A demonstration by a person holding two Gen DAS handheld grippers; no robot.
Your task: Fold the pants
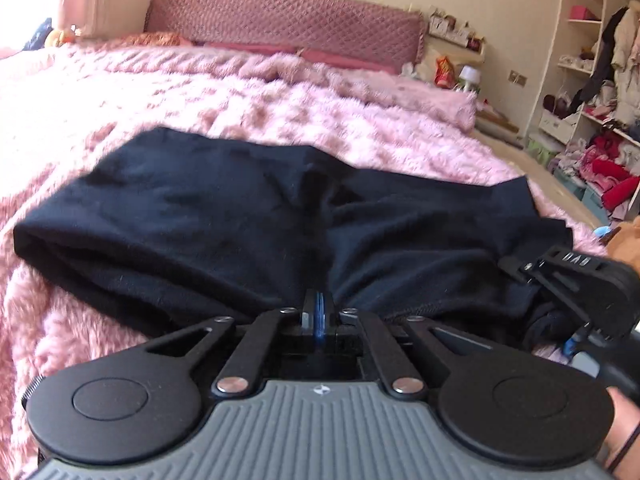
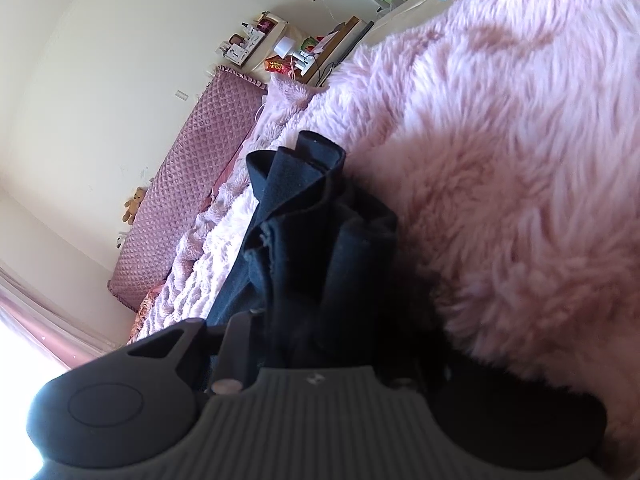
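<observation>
The pants (image 1: 248, 216) lay bunched across the pink blanket (image 1: 280, 104) on the bed. The left tool (image 1: 319, 312) was together, pinching the pants' near edge. The right tool (image 2: 304, 320), at the pants' right end, was clamped on a thick bunch of the dark cloth.

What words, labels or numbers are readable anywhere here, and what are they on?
Raised letters on the right gripper: a few characters, too blurred to read.
Red snack bag: yellow print, too small to read.
Boxes by the headboard: print too small to read.
No other text shows.
</observation>
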